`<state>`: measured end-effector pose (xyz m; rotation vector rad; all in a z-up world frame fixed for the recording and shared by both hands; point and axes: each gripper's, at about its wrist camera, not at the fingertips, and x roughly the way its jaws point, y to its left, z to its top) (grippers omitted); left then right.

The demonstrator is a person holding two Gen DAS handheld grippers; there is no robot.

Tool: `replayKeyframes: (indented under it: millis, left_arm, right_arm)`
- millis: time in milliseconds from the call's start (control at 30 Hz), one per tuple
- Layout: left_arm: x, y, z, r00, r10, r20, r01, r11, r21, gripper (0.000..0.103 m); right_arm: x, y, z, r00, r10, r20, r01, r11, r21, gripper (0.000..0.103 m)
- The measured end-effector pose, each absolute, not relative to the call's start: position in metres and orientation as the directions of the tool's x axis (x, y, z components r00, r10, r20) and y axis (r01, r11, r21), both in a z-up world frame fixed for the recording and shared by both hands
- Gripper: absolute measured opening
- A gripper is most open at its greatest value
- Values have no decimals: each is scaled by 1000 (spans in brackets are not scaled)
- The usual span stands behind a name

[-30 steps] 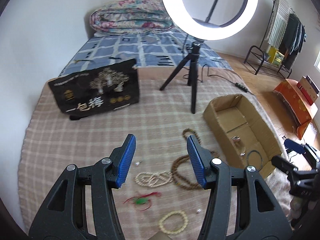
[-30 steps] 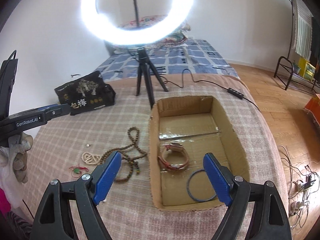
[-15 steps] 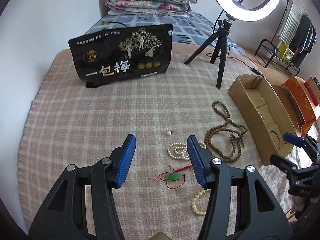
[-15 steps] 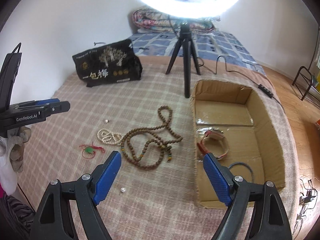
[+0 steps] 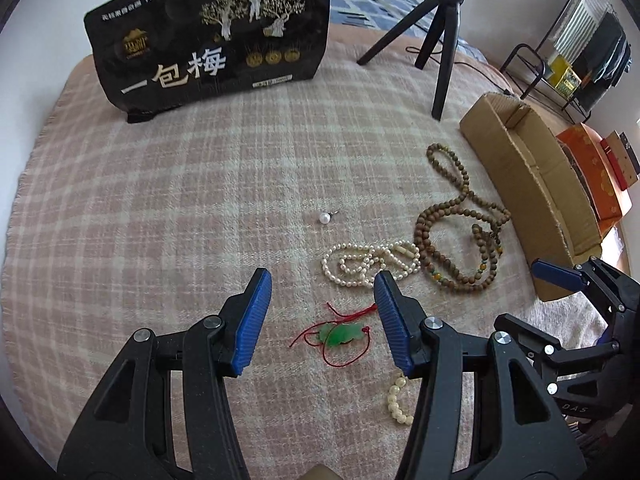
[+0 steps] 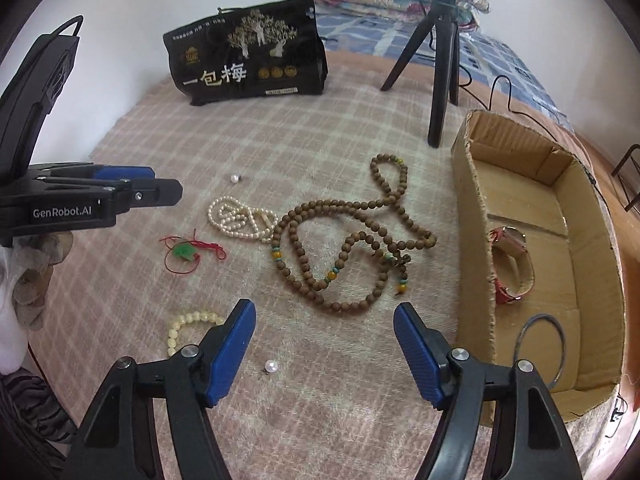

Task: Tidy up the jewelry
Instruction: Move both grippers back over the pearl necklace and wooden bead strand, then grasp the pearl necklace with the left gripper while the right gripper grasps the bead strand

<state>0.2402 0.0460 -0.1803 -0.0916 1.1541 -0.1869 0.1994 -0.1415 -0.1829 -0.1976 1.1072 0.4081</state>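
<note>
Both tongs spread wide, holding nothing. Left tongs (image 5: 322, 280) right above the green charm (image 5: 342, 334). Lower straight, pinch the green part, not the thin red string. Farther off, pearls (image 5: 370, 258) at 1 o'clock, box (image 5: 516, 168) at 2 o'clock. Right tongs (image 6: 324, 312) wait.

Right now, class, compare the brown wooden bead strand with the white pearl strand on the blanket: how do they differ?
The brown wooden bead strand is much longer and sprawls in wide loops; the white pearl strand lies bunched in small tight loops. The wooden beads are bigger and dark, with a few yellow and teal accents; the pearls are small and plain white. Both lie loose on the blanket, outside the cardboard box.
</note>
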Motion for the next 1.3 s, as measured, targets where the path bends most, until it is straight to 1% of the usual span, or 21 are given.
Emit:
replayKeyframes:
  millis: [100, 267, 533, 667, 867, 900, 933, 967, 1000, 1233, 1300]
  left_arm:
    - [246, 44, -188, 377, -204, -904, 98, 979, -180, 55]
    - [257, 36, -200, 347, -219, -912, 103, 975, -196, 55]
    - [272, 28, -224, 307, -191, -932, 98, 981, -169, 55]
    - [275, 20, -229, 315, -173, -933, 116, 983, -143, 55]
    - [278, 7, -232, 335, -149, -930, 151, 983, -103, 54]
    - [279, 8, -232, 339, -149, -929, 154, 983, -101, 51]
    - [279, 8, -232, 346, -148, -927, 152, 983, -100, 42]
    - [282, 7, -233, 352, -136, -926, 148, 985, -89, 37]
    - [284, 8, -233, 354, -127, -927, 143, 986, -80, 27]
    - [293, 13, -238, 368, -123, -922, 132, 988, -79, 9]
    - [294, 13, -239, 369, -125, -921, 127, 988, -83, 8]
  right_arm:
    - [202, -136, -187, 387, 205, -899, -420, 907, 26, 71]
    - [208, -136, -193, 376, 202, -904, -405, 914, 36, 71]
    - [216, -135, -199, 366, 208, -907, -403, 914, 47, 71]
    - [218, -128, -204, 367, 195, -910, -419, 907, 25, 71]
    - [225, -123, -213, 358, 185, -915, -418, 908, 20, 68]
    - [226, -122, -214, 358, 184, -915, -420, 907, 18, 68]
    - [227, -121, -215, 358, 180, -916, -423, 906, 13, 68]
    - [228, -120, -217, 359, 174, -917, -424, 906, 6, 68]
    - [229, -119, -219, 359, 169, -918, -424, 906, 0, 68]
    - [234, -113, -224, 383, 157, -910, -418, 908, -19, 71]
    - [235, -112, -228, 383, 158, -910, -418, 908, -18, 71]
